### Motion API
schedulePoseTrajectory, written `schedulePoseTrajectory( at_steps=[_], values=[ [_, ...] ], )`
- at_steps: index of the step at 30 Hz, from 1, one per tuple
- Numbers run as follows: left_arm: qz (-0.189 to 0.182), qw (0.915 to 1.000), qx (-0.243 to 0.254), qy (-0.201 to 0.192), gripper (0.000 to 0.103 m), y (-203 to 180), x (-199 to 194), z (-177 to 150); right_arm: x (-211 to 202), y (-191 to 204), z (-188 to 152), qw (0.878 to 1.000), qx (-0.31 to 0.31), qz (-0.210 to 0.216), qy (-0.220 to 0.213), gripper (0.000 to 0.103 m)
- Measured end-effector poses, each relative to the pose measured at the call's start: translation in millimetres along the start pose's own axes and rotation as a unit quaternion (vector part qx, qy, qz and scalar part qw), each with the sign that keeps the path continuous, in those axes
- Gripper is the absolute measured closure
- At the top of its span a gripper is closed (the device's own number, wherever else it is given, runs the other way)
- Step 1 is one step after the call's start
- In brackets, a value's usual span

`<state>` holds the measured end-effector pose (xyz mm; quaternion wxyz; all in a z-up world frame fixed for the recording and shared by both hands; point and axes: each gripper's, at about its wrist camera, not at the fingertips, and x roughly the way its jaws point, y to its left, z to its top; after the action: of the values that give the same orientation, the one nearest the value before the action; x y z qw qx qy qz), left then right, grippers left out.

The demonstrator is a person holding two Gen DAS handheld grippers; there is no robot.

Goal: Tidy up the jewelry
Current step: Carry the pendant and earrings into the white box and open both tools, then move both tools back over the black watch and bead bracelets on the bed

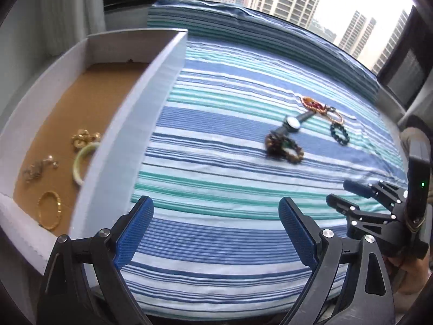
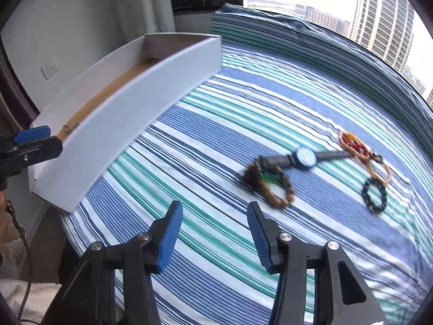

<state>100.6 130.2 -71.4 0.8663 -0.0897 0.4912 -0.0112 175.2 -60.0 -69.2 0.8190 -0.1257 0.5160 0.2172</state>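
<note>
1. Left wrist view: left gripper (image 1: 216,233) hangs over the striped bedcover (image 1: 216,178), jaws spread wide, nothing between them. The white box (image 1: 140,124) sits just beside it to the left.
2. Same view looks down into the box: a gold bangle (image 1: 49,214), a pale green bangle (image 1: 81,162), a gold cluster (image 1: 84,138) and a small silvery piece (image 1: 38,169) lie on its brown floor. So part of the sorting looks done.
3. Right wrist view: right gripper (image 2: 215,235) also released and empty, pointed toward the loose pile on the cover.
4. The pile, clearest in the right wrist view: a blue-faced watch (image 2: 305,157) lying flat, a brown bead bracelet (image 2: 273,189) with something green at its clasp end, a dark bead bracelet (image 2: 374,195), a red and orange beaded piece (image 2: 354,146). Watch strap touches the brown bracelet; the dark one lies apart.
5. Judged step: between picks, reaching for the next item. The brown bracelet is nearest the right gripper.
6. Next move calls for lowering the jaws over 1 strand only, since pieces overlap and could drag each other.
7. Only the left wrist view shows the box contents; the right wrist view sees mostly its outer wall. Frames are somewhat blurred.
</note>
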Motion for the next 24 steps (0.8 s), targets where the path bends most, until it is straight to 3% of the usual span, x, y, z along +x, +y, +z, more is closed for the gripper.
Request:
schedulePoseTrajectory(
  at_steps=[3, 9, 17, 24],
  values=[
    [-0.026, 0.9993, 0.016, 0.023, 0.009, -41, 42, -16, 2, -55, -53, 0.996, 0.061, -0.054, 0.02, 0.053],
    [-0.019, 0.9962, 0.062, 0.058, 0.009, -100, 88, -44, -6, -127, -115, 0.983, 0.148, -0.101, 0.033, 0.053],
    [0.036, 0.9912, 0.116, 0.052, 0.004, -125, 101, -57, -1, -140, -126, 0.98, 0.165, -0.11, 0.012, 0.052],
    [0.036, 0.9918, 0.113, 0.048, 0.001, -123, 100, -60, -1, -141, -124, 0.981, 0.164, -0.105, -0.003, 0.051]
  ],
)
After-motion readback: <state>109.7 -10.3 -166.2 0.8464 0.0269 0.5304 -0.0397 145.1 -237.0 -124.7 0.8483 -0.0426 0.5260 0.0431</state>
